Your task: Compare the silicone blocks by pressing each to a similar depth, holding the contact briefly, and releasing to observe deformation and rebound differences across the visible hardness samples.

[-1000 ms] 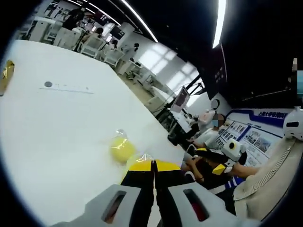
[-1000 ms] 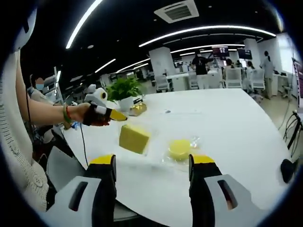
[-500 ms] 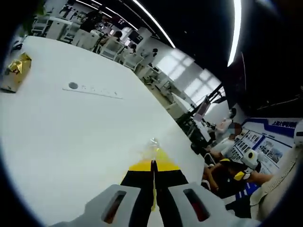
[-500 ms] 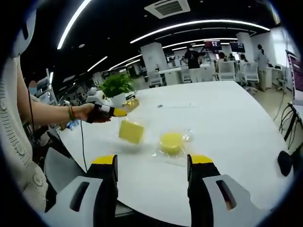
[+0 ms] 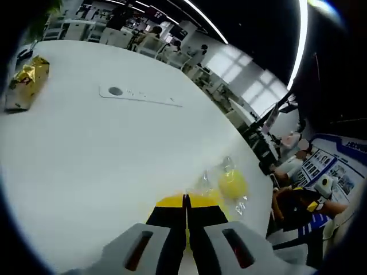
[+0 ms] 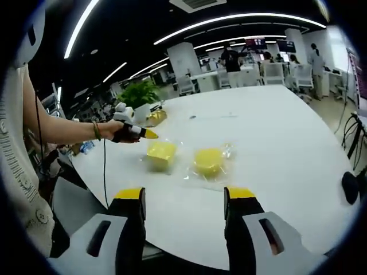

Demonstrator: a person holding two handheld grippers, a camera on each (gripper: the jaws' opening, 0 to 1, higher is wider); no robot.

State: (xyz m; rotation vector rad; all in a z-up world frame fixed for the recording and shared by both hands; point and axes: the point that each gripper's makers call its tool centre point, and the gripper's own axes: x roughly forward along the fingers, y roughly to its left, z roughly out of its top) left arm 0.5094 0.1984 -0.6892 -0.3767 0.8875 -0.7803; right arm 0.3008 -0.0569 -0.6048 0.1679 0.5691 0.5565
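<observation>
I am keeping my left gripper (image 6: pixel 150 134) closed just beside the square silicone block (image 6: pixel 161 153); the round silicone block (image 6: pixel 208 161) is lying near it on the white table (image 6: pixel 275 132). My right gripper (image 6: pixel 184 197) is hanging open.

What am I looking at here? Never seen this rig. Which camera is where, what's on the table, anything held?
No robot arm: a person holds one hand-held gripper in each hand, and a fisheye camera rides on each, looking forward along its two jaws.

In the left gripper view, the left hand-held gripper has its jaws pressed together, just short of a square yellow block. In the right gripper view, the right hand-held gripper is open and holds nothing; the left one comes in from the side, in the person's hand.

On the white table lie two yellow silicone samples in clear wrap: a square block and a round block. Further back sit a gold-wrapped packet and a potted plant.
</observation>
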